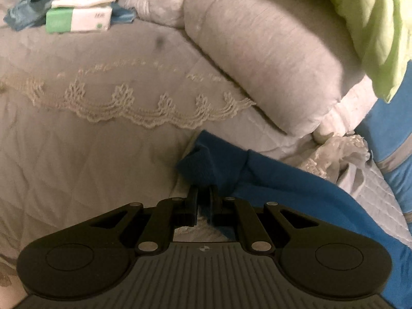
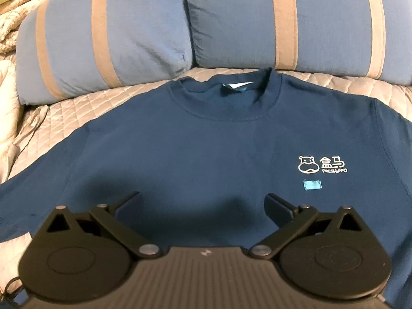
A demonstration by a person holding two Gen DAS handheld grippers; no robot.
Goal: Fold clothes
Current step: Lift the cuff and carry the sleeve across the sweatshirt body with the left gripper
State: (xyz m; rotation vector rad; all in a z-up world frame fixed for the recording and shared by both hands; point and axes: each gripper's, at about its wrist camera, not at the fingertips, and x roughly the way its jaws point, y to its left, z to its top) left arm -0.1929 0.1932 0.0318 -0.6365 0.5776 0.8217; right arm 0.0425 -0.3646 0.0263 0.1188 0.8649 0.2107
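On the quilted beige bedspread (image 2: 108, 103), a dark blue sweatshirt (image 2: 206, 154) lies spread out front-up, collar toward the two blue pillows with tan stripes (image 2: 128, 31), a white hippo logo (image 2: 322, 166) on its chest. Over on the left side, the left gripper (image 1: 203, 195) has its jaws pinched nearly closed on a bunched bit of the sweatshirt's blue fabric (image 1: 203, 159), which looks like a sleeve, with a tissue pack (image 1: 77, 19) further back on the bed. Meanwhile the right gripper (image 2: 203, 203) hangs over the chest with its jaws spread wide, gripping nothing.
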